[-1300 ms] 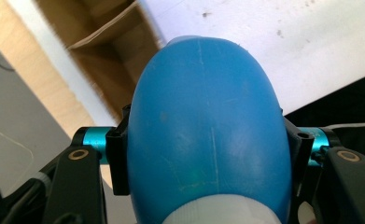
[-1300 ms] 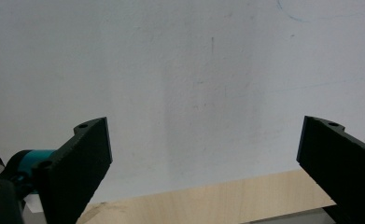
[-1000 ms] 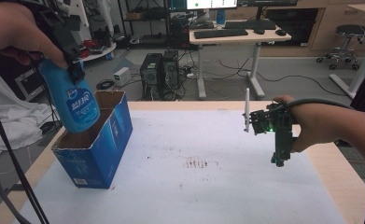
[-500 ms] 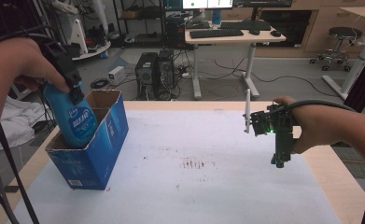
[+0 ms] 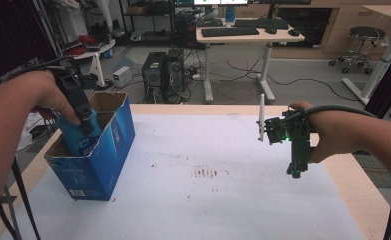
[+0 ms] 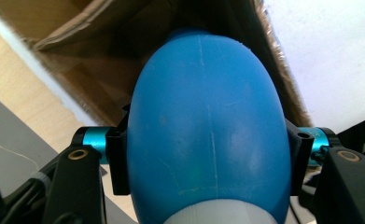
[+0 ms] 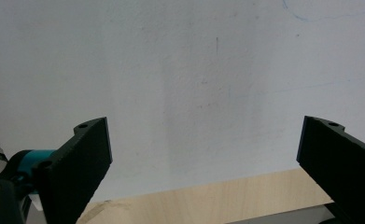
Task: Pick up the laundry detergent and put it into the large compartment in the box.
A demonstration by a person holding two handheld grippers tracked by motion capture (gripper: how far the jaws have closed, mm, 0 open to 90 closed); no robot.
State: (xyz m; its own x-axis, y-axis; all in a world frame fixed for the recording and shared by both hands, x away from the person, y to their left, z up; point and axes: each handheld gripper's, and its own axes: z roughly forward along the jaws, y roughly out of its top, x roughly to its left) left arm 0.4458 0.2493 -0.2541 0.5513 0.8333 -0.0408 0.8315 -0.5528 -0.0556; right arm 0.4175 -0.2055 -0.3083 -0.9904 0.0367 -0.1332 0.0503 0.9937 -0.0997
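- We see our left gripper [image 5: 85, 122] pinching a blue bottle [image 5: 80, 137], its jaws pressed against both sides of the body.
- The bottle sits partly down inside an open blue cardboard box [image 5: 100, 160] at the left edge of the table [image 5: 223, 200].
- Our right gripper [image 5: 295, 170] hangs over the white sheet [image 5: 208, 150] near the table's right edge, jaws spread wide with nothing between them, well apart from the box.

A smooth blue plastic bottle [image 5: 79, 138] with a pale neck stands bottom-down, partly sunk inside the open blue cardboard box [image 5: 103, 160] at the desk's left edge.
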